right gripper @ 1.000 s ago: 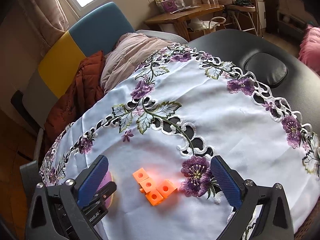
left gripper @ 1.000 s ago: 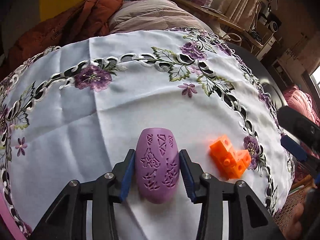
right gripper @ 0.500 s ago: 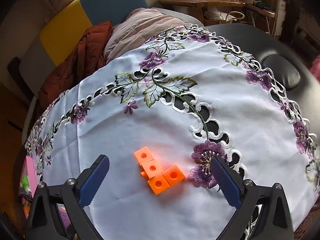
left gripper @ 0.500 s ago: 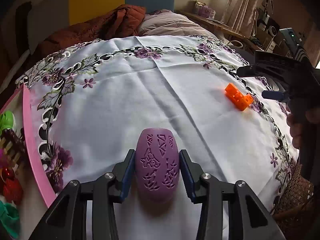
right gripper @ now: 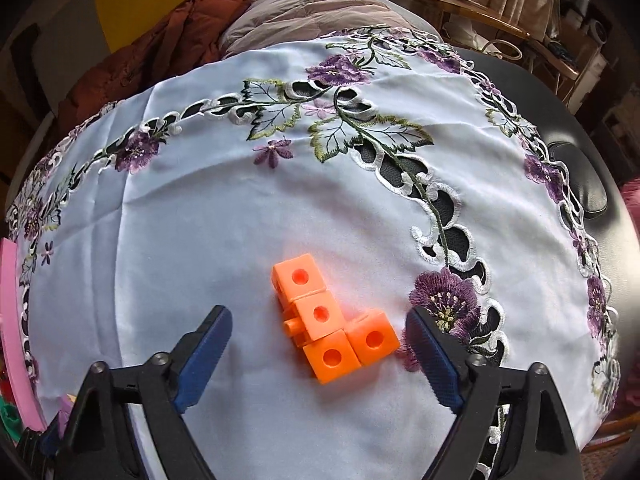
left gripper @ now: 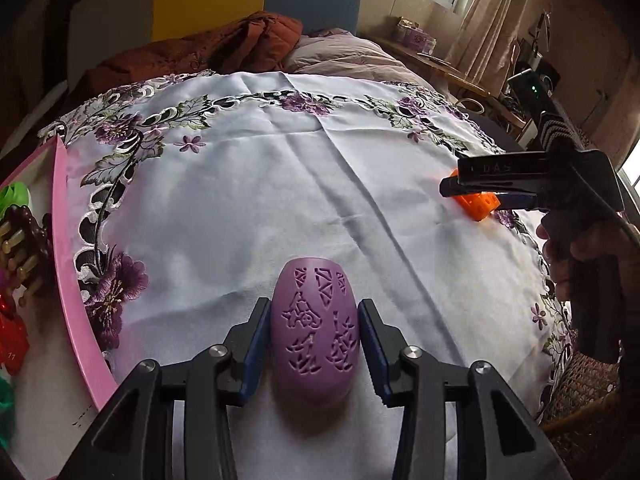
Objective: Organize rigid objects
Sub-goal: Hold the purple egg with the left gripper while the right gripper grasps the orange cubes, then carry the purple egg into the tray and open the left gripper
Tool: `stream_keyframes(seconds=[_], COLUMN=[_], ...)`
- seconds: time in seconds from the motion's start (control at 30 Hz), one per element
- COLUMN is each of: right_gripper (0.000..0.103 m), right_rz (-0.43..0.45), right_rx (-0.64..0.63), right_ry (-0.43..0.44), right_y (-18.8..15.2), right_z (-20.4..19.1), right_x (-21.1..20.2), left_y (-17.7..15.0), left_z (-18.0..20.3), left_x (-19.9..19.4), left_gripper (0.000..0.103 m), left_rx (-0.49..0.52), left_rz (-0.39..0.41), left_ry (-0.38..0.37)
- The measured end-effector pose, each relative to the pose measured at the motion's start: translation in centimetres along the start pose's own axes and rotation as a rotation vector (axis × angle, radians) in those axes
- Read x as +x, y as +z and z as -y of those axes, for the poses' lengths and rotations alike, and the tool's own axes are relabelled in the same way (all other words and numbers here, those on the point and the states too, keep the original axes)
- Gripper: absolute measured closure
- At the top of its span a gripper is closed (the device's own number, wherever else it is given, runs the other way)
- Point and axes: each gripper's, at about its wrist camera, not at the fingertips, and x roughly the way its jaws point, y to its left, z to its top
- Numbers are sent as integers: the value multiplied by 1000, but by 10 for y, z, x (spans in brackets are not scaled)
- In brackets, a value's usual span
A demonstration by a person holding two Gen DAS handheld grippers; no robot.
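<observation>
Here the left tool [left gripper: 314, 346] clamps a purple oval piece [left gripper: 313, 330] with carved cut-out patterns, its blue pads pressed against both sides, above the white embroidered tablecloth [left gripper: 248, 200] that covers the table. To its left, at the table's edge, sits a pink-rimmed tray [left gripper: 66, 264] holding a brown hair claw [left gripper: 24, 248] and some red and green items too cropped to name.

The right tool [right gripper: 320, 350] points steeply down over a cluster of orange linking cubes [right gripper: 332, 320] lying on the cloth beside a purple embroidered flower [right gripper: 446, 298]. Its jaws have just been closing, yet they stand apart on either side of the cluster with cloth showing between each pad and the cubes, so nothing is gripped. From the left wrist camera the same tool appears at the right, held in a person's hand [left gripper: 576, 252], with the orange cubes partly hidden behind its fingers.

Beyond the table lie a rust-coloured jacket [right gripper: 160, 44] and a mauve quilt [right gripper: 312, 8].
</observation>
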Motion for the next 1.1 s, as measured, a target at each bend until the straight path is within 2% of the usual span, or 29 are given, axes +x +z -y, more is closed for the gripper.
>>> stream_keyframes(seconds=[0.03,0.07,0.1,0.23,0.3,0.47,0.87,1.1], right_gripper=[52,62,63,63,59,52,55,55], right_rz=[5,18,24,21,4,8,50,61], right_rx=[-14,-22,-27,-108,-140,-140,-251,-269], right_ry=[-30,-18,9,73,107,127,66,58], right_y=[-1,-1,-2,-4,-6,-8,-14,-14], right_z=[-1,-3,-5,-23,-31,-33,-50,-48], right_x=[0,-3,-5,-6,-3,-1,-3,-3], left_y=[0,-1,-2,-2,-2,-3,-6,-3], left_z=[0,0,0,-1,-1,1,-5,-11], left_x=[0,0,0,0,0,-1,-15,-56], left_gripper=[60,60,60,60,60,60,60,60], left_rx=[2,4,5,1,-4,10,-19,-32], left_rz=[-1,0,2,7,9,14,18,100], left_ry=[1,3,5,3,1,18,65,82])
